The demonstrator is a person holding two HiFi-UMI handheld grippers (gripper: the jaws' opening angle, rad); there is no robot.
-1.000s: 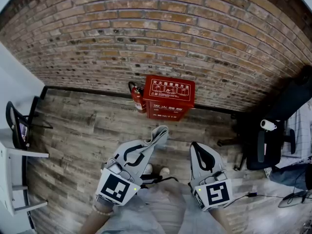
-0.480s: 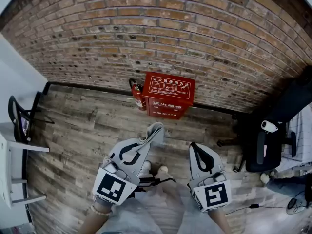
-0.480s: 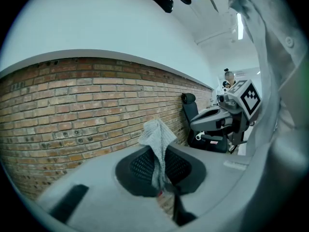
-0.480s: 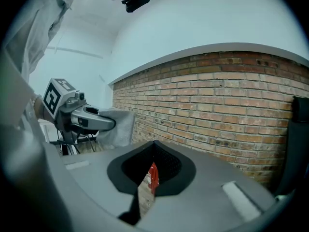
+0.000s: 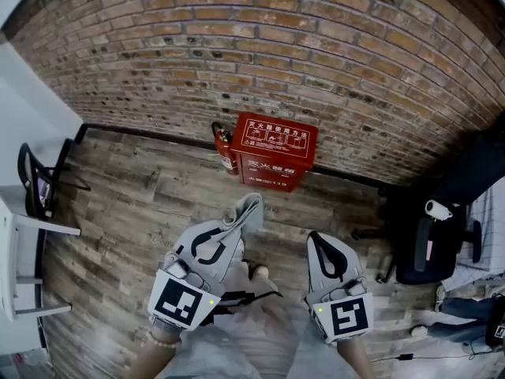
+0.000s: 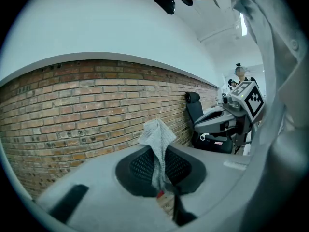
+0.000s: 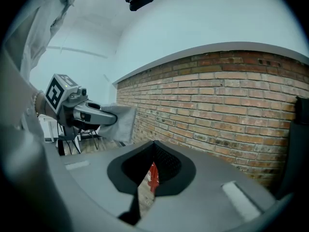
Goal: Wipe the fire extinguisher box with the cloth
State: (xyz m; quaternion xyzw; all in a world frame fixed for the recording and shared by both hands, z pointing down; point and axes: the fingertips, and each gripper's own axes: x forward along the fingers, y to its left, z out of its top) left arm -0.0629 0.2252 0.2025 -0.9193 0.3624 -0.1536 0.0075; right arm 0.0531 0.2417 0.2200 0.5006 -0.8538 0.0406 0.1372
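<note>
The red fire extinguisher box (image 5: 273, 152) stands on the floor against the brick wall, with a red extinguisher (image 5: 226, 150) at its left side. My left gripper (image 5: 251, 207) is held low in front of the box, shut on a grey cloth (image 5: 246, 214). In the left gripper view the cloth (image 6: 156, 138) sticks up from between the closed jaws of the left gripper (image 6: 157, 151). My right gripper (image 5: 315, 238) hangs beside it, shut and holding nothing. In the right gripper view a sliver of the red box (image 7: 153, 176) shows below the meeting tips of the right gripper (image 7: 153, 144).
The brick wall (image 5: 260, 61) runs across the back above a wood plank floor (image 5: 142, 204). A black office chair (image 5: 430, 239) stands at the right. A white desk with a black chair (image 5: 35, 192) is at the left. The person's shoes (image 5: 254, 272) show between the grippers.
The view has shifted slightly toward the wall and box. The left gripper with the cloth drifted a little left and forward; the right gripper has barely moved.
</note>
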